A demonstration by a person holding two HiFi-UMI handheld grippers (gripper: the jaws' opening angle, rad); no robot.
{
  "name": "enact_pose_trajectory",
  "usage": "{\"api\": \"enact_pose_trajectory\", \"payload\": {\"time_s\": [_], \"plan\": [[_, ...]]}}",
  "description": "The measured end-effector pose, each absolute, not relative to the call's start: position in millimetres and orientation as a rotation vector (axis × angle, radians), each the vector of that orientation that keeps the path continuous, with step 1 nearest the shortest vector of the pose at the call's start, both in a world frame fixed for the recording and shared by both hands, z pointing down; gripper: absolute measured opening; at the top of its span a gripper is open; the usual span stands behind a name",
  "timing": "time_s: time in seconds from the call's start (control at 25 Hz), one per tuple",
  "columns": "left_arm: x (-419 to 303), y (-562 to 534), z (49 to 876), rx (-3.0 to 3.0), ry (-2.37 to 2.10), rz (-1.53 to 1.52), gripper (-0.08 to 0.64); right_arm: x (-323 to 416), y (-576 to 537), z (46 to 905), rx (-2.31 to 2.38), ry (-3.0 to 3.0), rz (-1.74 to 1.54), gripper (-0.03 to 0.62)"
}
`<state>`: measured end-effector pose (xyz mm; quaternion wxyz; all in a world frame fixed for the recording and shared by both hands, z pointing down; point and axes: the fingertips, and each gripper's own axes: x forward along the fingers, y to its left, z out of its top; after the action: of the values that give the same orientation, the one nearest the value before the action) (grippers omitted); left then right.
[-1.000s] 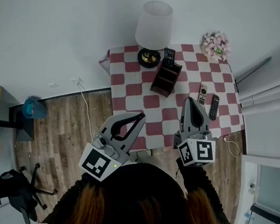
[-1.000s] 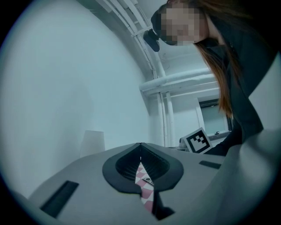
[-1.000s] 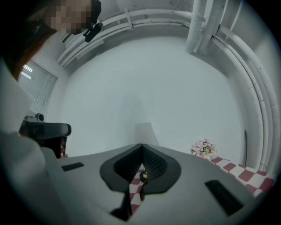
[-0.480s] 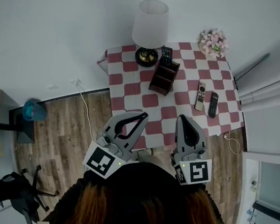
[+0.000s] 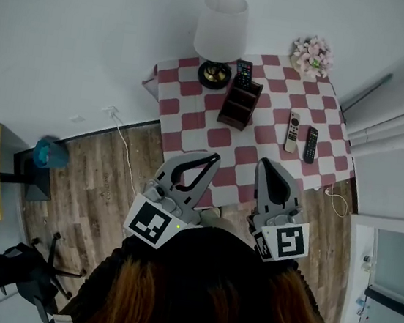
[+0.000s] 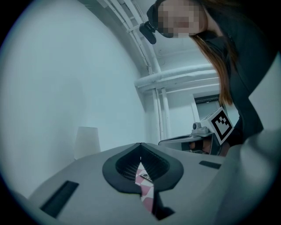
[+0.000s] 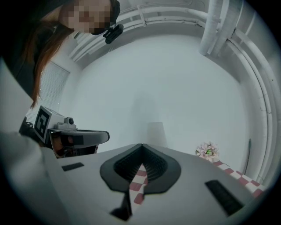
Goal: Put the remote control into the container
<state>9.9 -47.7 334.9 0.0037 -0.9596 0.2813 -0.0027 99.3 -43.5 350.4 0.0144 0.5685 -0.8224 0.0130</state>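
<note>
Table with checked cloth carries the brown container. To its right, well apart from it, the white remote and black remote lie side by side on the cloth. Nothing picked up yet — the whole job looks left to do. Left gripper and right gripper are held level near the table's front edge — both closed tight, empty.

The head view looks steeply down from well above the table; both low gripper views face level across it, sharing the lamp.
</note>
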Motion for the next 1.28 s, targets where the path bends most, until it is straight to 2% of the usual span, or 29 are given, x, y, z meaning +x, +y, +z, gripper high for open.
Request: {"api": "enact_pose_trajectory", "payload": {"time_s": [1.28], "plan": [[-6.4,-83.0,322.8,-2.903,0.993,0.051,0.009,136.6,-47.8,334.1,1.895,-2.497,-0.001,0.015]]}}
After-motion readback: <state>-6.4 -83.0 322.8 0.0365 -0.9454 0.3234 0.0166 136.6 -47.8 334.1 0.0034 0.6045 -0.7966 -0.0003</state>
